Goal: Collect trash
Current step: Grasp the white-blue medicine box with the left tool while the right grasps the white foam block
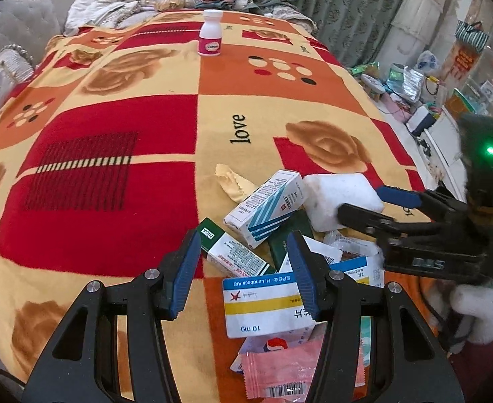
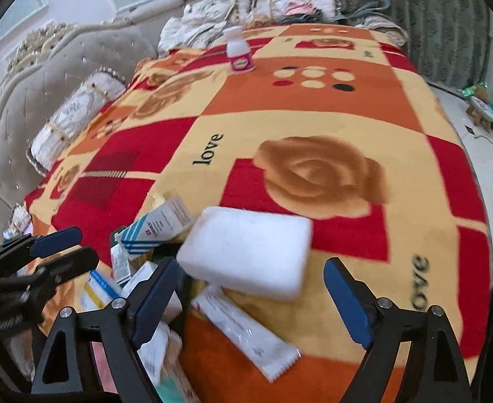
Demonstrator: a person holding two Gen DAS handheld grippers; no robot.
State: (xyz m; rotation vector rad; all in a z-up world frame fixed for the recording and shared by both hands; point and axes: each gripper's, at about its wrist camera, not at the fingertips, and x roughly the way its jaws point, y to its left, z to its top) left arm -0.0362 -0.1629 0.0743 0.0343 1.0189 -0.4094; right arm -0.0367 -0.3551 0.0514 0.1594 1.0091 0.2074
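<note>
Left gripper (image 1: 246, 268): fingers spread apart, holding nothing, poised above a pile of trash on the patterned blanket (image 1: 112, 184). Directly beneath it lie a green-and-white medicine box (image 1: 236, 252) and a white, blue and yellow carton marked 10 mg (image 1: 263, 305), with a pink sachet (image 1: 280, 369) nearer the camera.

Right gripper (image 2: 256, 302): fingers wide apart, empty, flanking a white foam block (image 2: 249, 252) without touching it. A blue-striped carton (image 2: 159, 225) leans just left of the block; a white sachet (image 2: 246, 332) lies below it.

A pink-and-white bottle (image 1: 210, 33) stands upright, well apart, at the far end
</note>
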